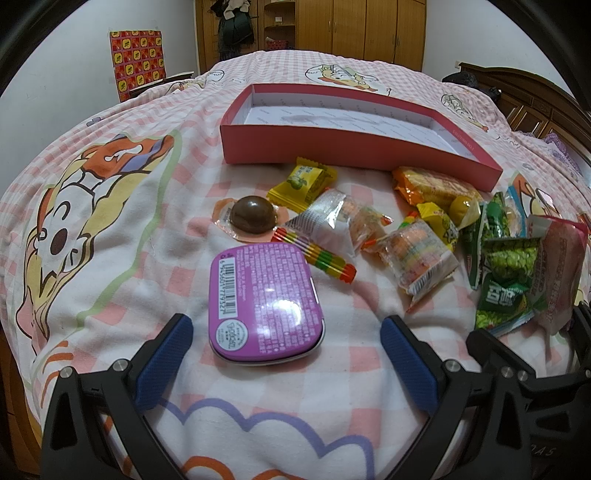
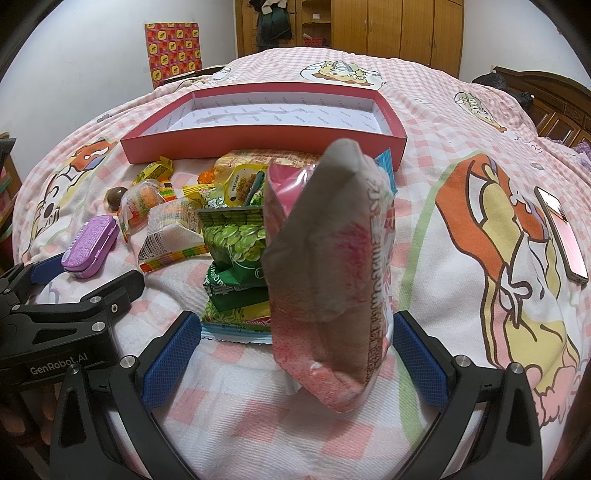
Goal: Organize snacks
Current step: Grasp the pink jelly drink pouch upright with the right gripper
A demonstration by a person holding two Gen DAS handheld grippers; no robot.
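A purple tin point(image 1: 266, 302) lies label-up on the bed between the tips of my open left gripper point(image 1: 286, 347); neither blue pad touches it. Beyond it are a chocolate ball point(image 1: 253, 214), a yellow packet point(image 1: 303, 184), a rainbow candy strip point(image 1: 317, 254) and clear wrapped sweets point(image 1: 343, 221). An empty red box point(image 1: 362, 155) sits behind the pile. A pink snack bag point(image 2: 328, 258) stands upright between the fingers of my open right gripper point(image 2: 295, 350), close to the right pad with a gap on the left. Green pea bags point(image 2: 232, 240) lie behind it.
The pink checked bedsheet point(image 2: 461, 155) with cartoon prints covers the bed. A phone point(image 2: 561, 236) lies on the bed at the right. My left gripper's body point(image 2: 74, 295) sits close on the left of the right one. Wooden wardrobes point(image 1: 362, 26) stand behind the bed.
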